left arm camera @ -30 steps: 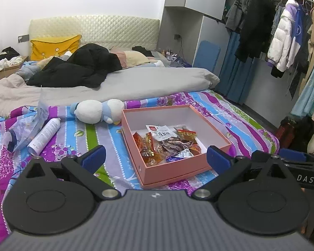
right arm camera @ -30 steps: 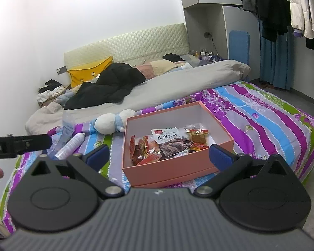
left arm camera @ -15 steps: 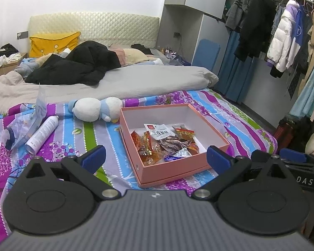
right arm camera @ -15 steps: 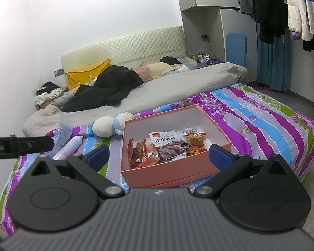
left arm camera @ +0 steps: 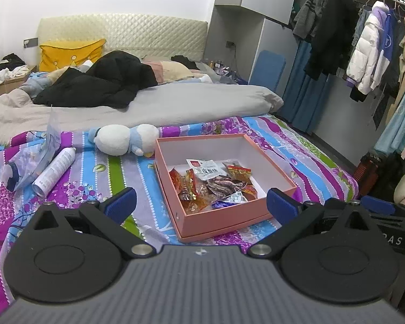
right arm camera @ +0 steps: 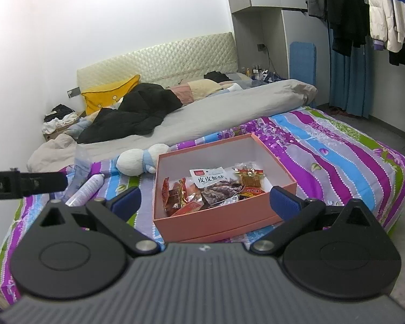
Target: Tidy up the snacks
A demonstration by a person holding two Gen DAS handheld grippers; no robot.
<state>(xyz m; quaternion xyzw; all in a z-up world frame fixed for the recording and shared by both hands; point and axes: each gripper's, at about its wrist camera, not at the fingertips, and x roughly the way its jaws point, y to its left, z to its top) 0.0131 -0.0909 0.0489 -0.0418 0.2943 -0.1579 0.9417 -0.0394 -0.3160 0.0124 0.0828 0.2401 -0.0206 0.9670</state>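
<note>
1. Hovering above the near edge of the bed (left arm camera: 75, 167), the left claw (left arm camera: 201, 202) has its blue-padded fingers spread wide and pinches nothing.
2. The right claw (right arm camera: 205, 198) is likewise spread and empty.
3. A pink box (left arm camera: 245, 217) sits open on the striped bedspread, straight ahead of both claws.
4. Snack packets (left arm camera: 210, 182) lie heaped inside it, toward its near corner.
5. A plush toy (left arm camera: 124, 141) lies just beyond the box; a white spray can (left arm camera: 54, 170) rests well left.
</note>
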